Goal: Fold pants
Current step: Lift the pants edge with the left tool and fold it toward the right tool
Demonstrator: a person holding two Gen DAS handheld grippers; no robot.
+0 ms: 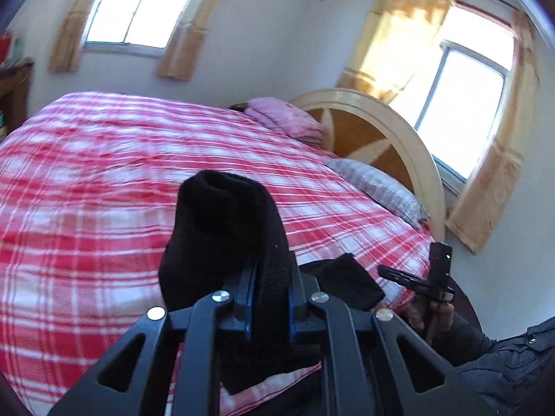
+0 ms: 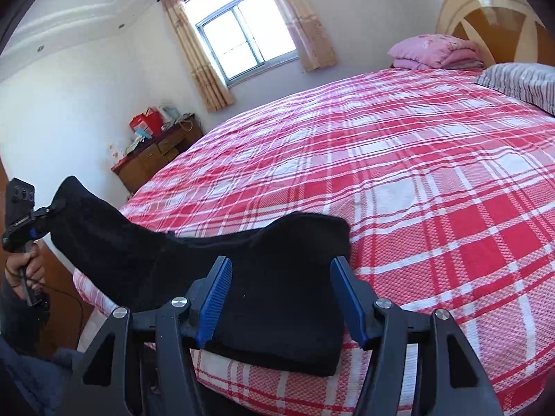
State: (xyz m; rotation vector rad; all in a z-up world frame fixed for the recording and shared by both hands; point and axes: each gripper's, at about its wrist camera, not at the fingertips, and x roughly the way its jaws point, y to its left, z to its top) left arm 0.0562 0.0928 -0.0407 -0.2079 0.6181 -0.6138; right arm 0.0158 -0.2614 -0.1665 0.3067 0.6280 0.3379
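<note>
pants (image 2: 277, 298), black, lie at the near edge of the bed (image 2: 416, 180), one end flat on the red plaid cover, the other lifted off it to the left. left gripper (image 1: 269, 277) is closed tight on that raised end, fabric bunched above its fingers. right gripper (image 2: 281, 298) is spread wide over the flat end, gripping nothing.

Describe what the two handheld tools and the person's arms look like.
Both tools have black angular frames with cut-out openings, silver round bolts and ribbed blue finger pads. The left tool carries a black camera block and trails a thin black cable. The right tool matches. Sleeves are dark.
</note>
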